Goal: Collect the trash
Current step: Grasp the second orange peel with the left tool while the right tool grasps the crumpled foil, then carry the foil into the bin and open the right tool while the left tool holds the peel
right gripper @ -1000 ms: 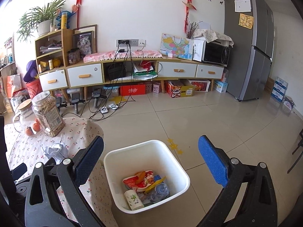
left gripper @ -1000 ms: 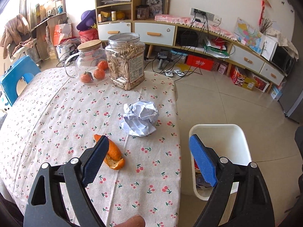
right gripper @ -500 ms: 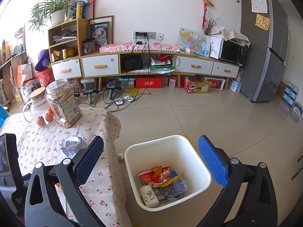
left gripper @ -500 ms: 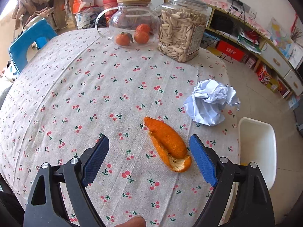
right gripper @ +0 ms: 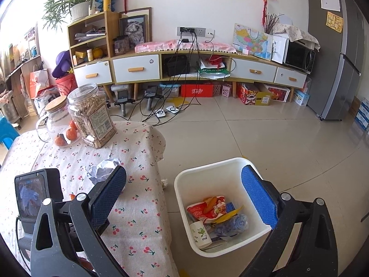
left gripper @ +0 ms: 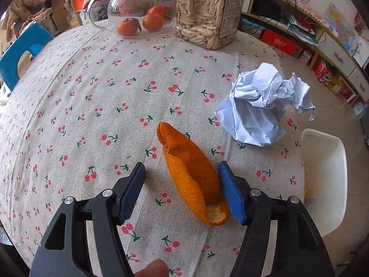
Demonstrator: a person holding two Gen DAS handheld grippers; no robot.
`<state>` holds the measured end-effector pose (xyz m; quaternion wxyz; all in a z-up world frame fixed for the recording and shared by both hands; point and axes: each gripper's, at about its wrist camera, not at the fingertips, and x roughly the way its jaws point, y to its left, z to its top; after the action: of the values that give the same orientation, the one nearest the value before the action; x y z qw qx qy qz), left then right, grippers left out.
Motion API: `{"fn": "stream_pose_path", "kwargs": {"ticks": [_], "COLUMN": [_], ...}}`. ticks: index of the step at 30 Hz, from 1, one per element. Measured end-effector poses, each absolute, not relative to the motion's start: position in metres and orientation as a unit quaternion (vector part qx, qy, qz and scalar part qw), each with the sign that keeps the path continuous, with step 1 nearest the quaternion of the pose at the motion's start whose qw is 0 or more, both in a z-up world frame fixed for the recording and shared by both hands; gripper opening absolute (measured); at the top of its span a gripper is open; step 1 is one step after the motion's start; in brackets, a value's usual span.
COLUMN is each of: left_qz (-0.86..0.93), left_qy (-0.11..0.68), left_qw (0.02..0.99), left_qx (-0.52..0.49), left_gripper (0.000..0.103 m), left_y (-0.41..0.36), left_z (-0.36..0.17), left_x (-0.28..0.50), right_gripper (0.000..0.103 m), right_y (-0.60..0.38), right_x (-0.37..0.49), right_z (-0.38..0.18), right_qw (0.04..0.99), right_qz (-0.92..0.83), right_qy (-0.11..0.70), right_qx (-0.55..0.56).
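Cherry-print tablecloth [left gripper: 96, 97]: left gripper [left gripper: 182, 184] closing around orange peel [left gripper: 193, 177] (ungripped); right gripper [right gripper: 184, 191] gapes over full bin [right gripper: 184, 184].

No lettering is sharp enough to read. The white label on the clear plastic snack jar [right gripper: 99, 119] and the white logo on the red cardboard box [right gripper: 196, 90] under the shelf stay illegible.

Tablecloth [left gripper: 92, 106] — matt woven cloth, cherry print. Orange peel [left gripper: 191, 175] — dimpled, dull rind, pale pith inside. Paper ball [left gripper: 260, 106] — crumpled white paper. Jar [left gripper: 207, 11] and jug [left gripper: 140, 7] — clear, glossy. Bin [right gripper: 221, 173] — smooth white plastic.
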<state>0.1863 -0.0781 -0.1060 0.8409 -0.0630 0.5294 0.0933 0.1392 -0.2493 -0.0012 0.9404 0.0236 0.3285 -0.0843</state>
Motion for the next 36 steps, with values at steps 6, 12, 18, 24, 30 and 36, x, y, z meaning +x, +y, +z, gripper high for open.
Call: {"fn": "stream_pose_path", "kwargs": {"ticks": [6,12,18,24,30,36], "left_qz": [0.050,0.027,0.055,0.042,0.049,0.059], "left_qy": [0.530,0.535,0.506,0.489,0.486,0.476], "left_qw": [0.842,0.835,0.852,0.856,0.850,0.855], "left_qx": [-0.081,-0.124,-0.121,-0.163,-0.197,-0.198], "left_gripper": [0.028,0.023,0.023,0.023,0.023,0.023], "left_y": [-0.056,0.000,0.070,0.116,0.143,0.155], "left_z": [-0.102,-0.088,-0.058,-0.050,-0.049,-0.043], "left_x": [0.182,0.168,0.142,0.126,0.127,0.125], "right_gripper": [0.096,0.096,0.096,0.096,0.083,0.029], "right_y": [-0.235,-0.207,-0.179,-0.142,-0.128,-0.138], "right_x": [0.157,0.170,0.189,0.202,0.216,0.227], "right_z": [-0.015,-0.023,-0.032,-0.048,-0.064,-0.079], "right_qw": [0.930,0.930,0.924,0.919,0.910,0.892], "right_qz": [-0.047,-0.011,0.035,0.054,0.058,0.081], "right_qy": [0.362,0.368,0.380,0.387,0.408,0.445], "right_qx": [0.034,0.018,0.007,-0.049,-0.055,0.008]}}
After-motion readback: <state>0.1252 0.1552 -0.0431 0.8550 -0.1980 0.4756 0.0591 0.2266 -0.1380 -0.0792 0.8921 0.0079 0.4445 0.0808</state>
